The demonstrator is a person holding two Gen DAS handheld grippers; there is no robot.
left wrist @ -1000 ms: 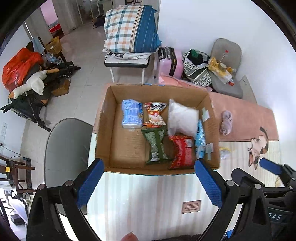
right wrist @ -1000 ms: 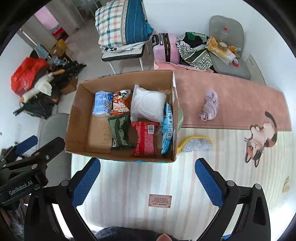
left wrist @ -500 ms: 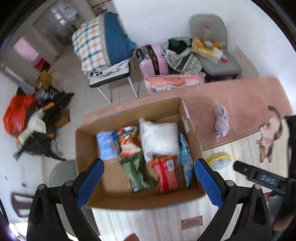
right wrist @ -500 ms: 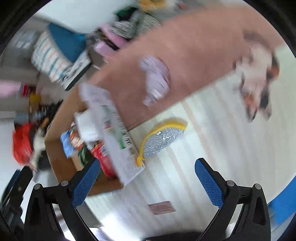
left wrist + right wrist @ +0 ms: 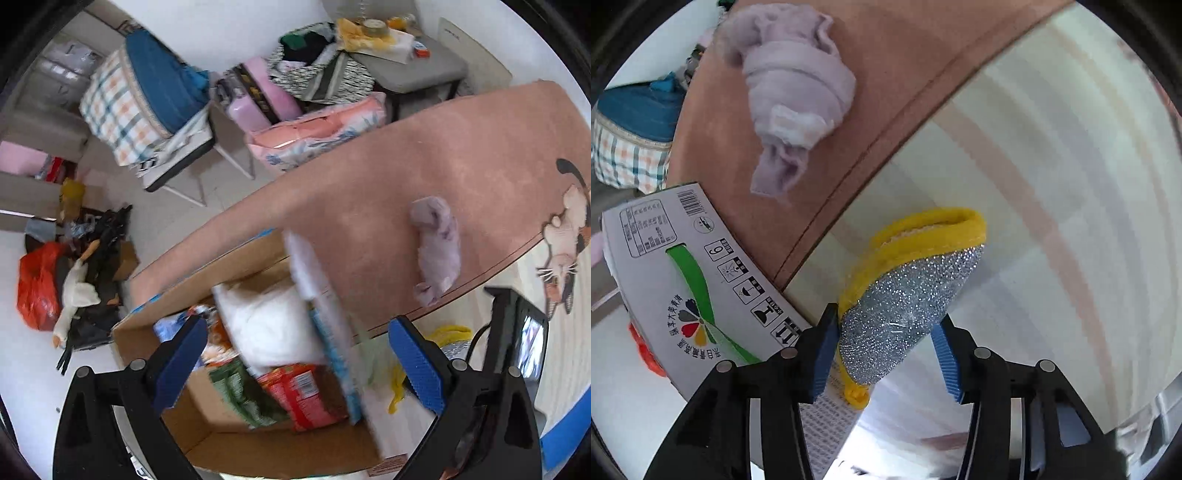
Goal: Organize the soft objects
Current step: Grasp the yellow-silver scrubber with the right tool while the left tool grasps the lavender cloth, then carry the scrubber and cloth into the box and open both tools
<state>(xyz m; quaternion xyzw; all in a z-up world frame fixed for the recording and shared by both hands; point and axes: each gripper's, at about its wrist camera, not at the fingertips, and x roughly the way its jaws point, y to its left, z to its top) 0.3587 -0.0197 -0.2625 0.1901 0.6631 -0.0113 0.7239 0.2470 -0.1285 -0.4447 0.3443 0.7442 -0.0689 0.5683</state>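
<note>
A cardboard box [image 5: 258, 450] holds several snack packets and a white pillow pack [image 5: 266, 325]. My left gripper [image 5: 295, 365] hovers open and empty over the box. In the right wrist view my right gripper [image 5: 886, 347] has its jaws around a silver glitter scrubbing pad with a yellow rim [image 5: 905, 306], which lies on the striped mat beside the box wall [image 5: 683, 280]; the pads touch or nearly touch it. A crumpled lilac cloth [image 5: 790, 92] lies on the pink mat; it also shows in the left wrist view [image 5: 437, 251].
A pink mat [image 5: 406, 177] with a cat picture [image 5: 565, 251] meets the striped mat [image 5: 1052, 184]. Beyond the table stand a chair with a plaid bag [image 5: 144, 99], a pink suitcase [image 5: 258, 96] and floor clutter [image 5: 66, 280].
My right gripper has dropped down to the scrubbing pad and narrowed around it. My left gripper has swung right and tilted over the box.
</note>
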